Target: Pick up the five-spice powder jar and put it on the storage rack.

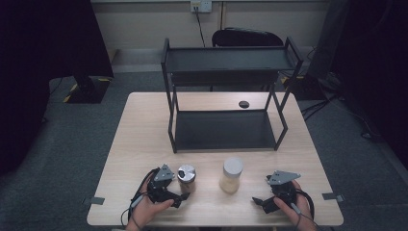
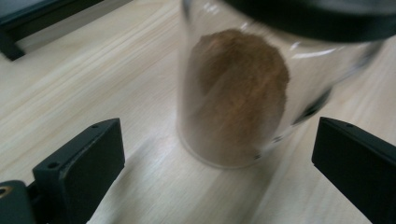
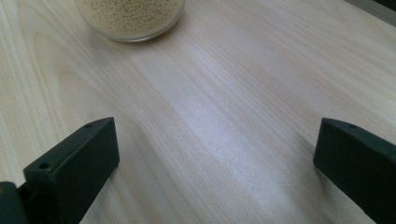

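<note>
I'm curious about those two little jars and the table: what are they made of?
The brown-powder jar looks like clear glass or plastic, since its contents show through; its lid looks dark close up, shiny from above. The pale-grain jar has clear walls too. The table looks like light matte wood or laminate, with a visible grain.

My left gripper (image 1: 179, 196) sits at the table's (image 1: 144, 125) near edge, jaws spread wide, with the brown-powder jar (image 2: 233, 98) standing just ahead of the gap and apart from both jaws. Right of that jar, a strip of bare wood separates it from the pale-grain jar (image 1: 231, 175). My right gripper (image 1: 262, 202), jaws also wide, has open tabletop between it and that jar. Beyond both jars, the 2-tier black shelf (image 1: 226, 130) blocks the table's far middle.
</note>
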